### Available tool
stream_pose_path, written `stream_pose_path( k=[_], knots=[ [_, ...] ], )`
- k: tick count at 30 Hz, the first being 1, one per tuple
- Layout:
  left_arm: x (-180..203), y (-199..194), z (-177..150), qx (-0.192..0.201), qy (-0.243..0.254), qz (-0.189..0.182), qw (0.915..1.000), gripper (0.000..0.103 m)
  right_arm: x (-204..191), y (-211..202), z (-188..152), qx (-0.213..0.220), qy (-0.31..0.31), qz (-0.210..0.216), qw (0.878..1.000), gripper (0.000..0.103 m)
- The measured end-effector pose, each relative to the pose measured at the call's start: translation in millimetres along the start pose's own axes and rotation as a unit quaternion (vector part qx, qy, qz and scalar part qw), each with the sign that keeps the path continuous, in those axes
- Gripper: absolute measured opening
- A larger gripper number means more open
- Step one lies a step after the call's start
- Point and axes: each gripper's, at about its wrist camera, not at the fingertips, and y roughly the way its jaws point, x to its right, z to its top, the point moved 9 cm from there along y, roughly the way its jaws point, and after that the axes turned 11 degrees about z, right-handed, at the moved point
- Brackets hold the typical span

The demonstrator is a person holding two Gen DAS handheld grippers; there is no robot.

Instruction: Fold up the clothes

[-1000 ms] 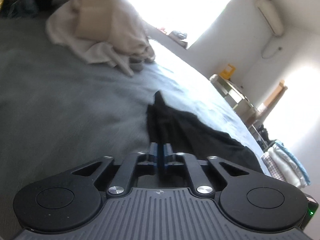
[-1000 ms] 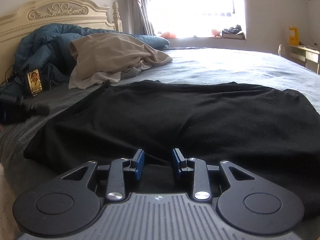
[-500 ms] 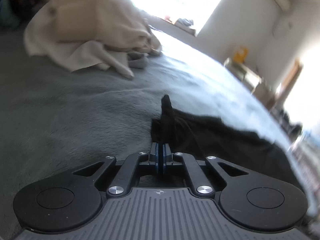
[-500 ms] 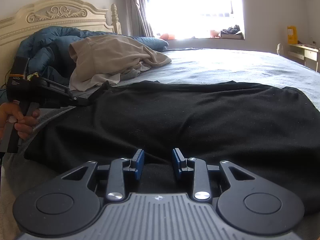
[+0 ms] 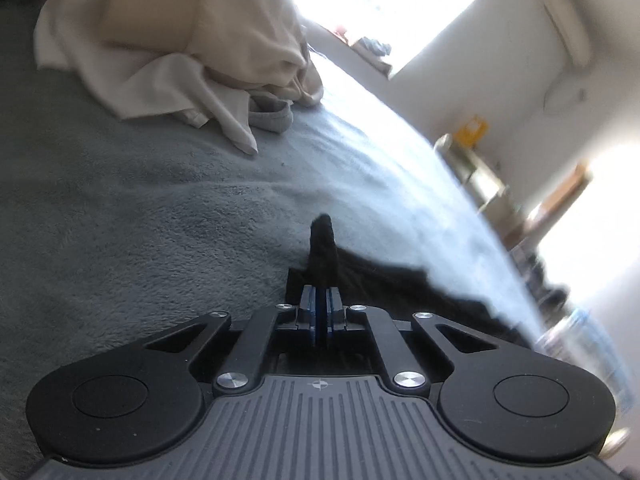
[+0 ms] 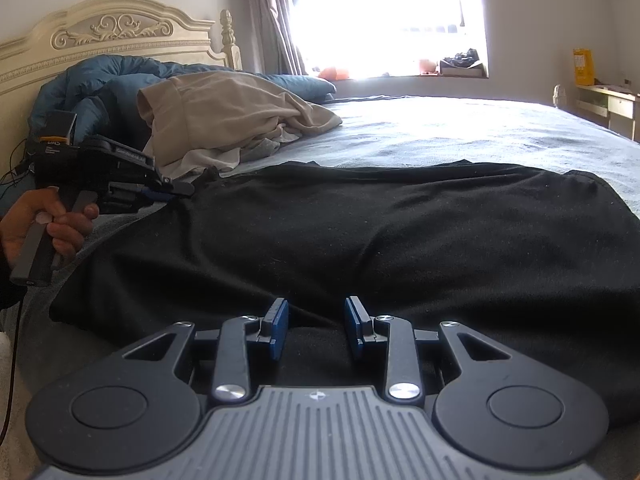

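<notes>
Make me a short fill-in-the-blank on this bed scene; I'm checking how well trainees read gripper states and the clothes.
1. The left gripper is ____ on a corner of the black garment.
2. The right gripper is ____, with black cloth showing between its fingers.
3. The clothes pile near the headboard is ____ in colour.
4. The black garment lies spread on a ____ bedspread.

Missing words: shut; open; beige; grey

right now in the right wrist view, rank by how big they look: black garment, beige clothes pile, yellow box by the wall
1. black garment
2. beige clothes pile
3. yellow box

The garment is nearest the camera and the box farthest, so true sizes stay unsure.
</notes>
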Motion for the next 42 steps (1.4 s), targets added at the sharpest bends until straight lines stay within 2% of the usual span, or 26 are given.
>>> stream_pose_path(
  k=[3, 5, 7, 9, 14, 16, 17, 18, 19, 25, 28, 29, 35, 39, 42],
  knots=[
    [-18, 0, 5, 0.002, -0.05, -0.005, 0.9987, 0.001, 0, 0, 0, 0.001, 0.001, 0.0, 1.0, 0.033],
    [-24, 0, 6, 0.0, -0.054, -0.002, 0.9985, 0.001, 1, 0, -1, 0.002, 0.001, 0.0, 1.0, 0.033],
    [-23, -3, 8, -0.004, -0.061, -0.014, 0.998, 0.005, 1, 0, -1, 0.002, 0.002, 0.001, 1.0, 0.033],
    [-17, -4, 13, -0.003, -0.052, -0.014, 0.9986, 0.03, 2, 0, -1, 0.002, 0.003, 0.002, 1.0, 0.033],
    [11, 10, 26, 0.003, 0.017, 0.015, 0.9997, 0.039, 2, 0, -1, 0.003, 0.004, 0.003, 1.0, 0.033],
    [22, 23, 26, -0.001, 0.055, 0.032, 0.998, 0.038, 2, 0, -1, 0.003, 0.004, 0.003, 1.0, 0.034],
    [26, 28, 25, 0.002, 0.073, 0.043, 0.9964, 0.03, 2, 0, -1, 0.003, 0.004, 0.003, 1.0, 0.034],
    [28, 32, 24, 0.004, 0.084, 0.051, 0.9952, 0.004, 2, 0, -1, 0.004, 0.004, 0.003, 1.0, 0.034],
    [24, 33, 25, 0.004, 0.07, 0.053, 0.9962, 0.003, 3, 0, -1, 0.004, 0.005, 0.004, 1.0, 0.034],
    [-3, 28, 33, 0.008, -0.006, 0.068, 0.9976, 0.005, 3, 0, -3, 0.008, 0.009, 0.007, 1.0, 0.034],
    [-13, 2, 33, 0.025, -0.011, 0.076, 0.9967, 0.017, 3, 1, -3, 0.007, 0.012, 0.009, 1.0, 0.034],
    [-15, -9, 29, 0.028, -0.008, 0.074, 0.9968, 0.022, 3, 1, -3, 0.007, 0.012, 0.009, 1.0, 0.034],
    [-4, -76, -41, -0.016, 0.044, -0.003, 0.9989, 0.028, 3, 2, -2, 0.003, 0.011, 0.009, 1.0, 0.035],
    [2, -122, -89, -0.044, 0.076, -0.055, 0.9946, 0.029, 2, 2, -2, -0.001, 0.007, 0.006, 1.0, 0.035],
    [6, -133, -119, -0.045, 0.098, -0.075, 0.9913, 0.029, 1, 3, -2, -0.005, 0.004, 0.001, 1.0, 0.035]
  ],
)
